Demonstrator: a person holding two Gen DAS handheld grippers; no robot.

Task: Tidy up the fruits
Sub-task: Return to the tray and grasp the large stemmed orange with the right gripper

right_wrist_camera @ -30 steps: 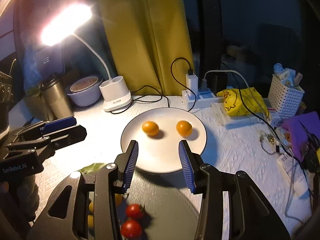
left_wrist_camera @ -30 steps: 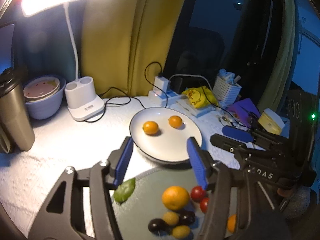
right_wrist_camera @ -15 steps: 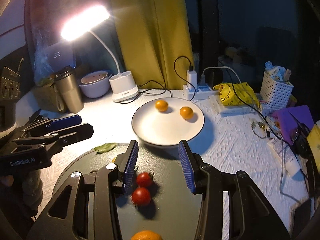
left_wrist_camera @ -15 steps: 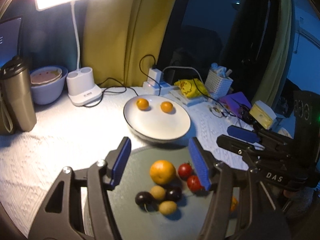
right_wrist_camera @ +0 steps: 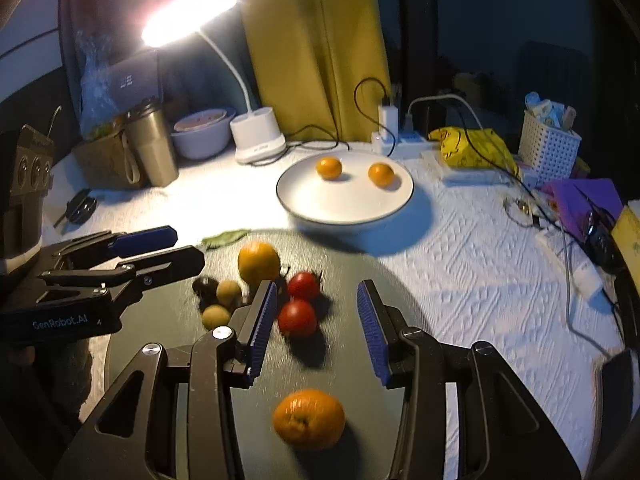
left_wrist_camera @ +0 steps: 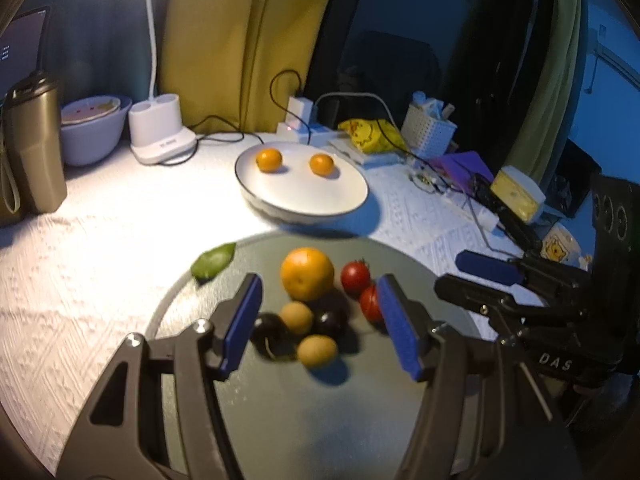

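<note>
Meanwhile both the left tool [left_wrist_camera: 320,320] and right tool [right_wrist_camera: 316,320] gape empty above the dark tray [right_wrist_camera: 352,280].

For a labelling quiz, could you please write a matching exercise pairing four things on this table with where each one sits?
Things:
1. two small orange citrus fruits
2. two red cherry tomatoes
3. green leaf
4. tall metal tumbler

Places:
A. far edge of the dark round tray, partly on the white cloth
B. on the white round plate
C. left of the lilac bowl, near the lamp
D. on the dark round tray, ahead of the right tool

Pairs: 1-B, 2-D, 3-A, 4-C
</note>
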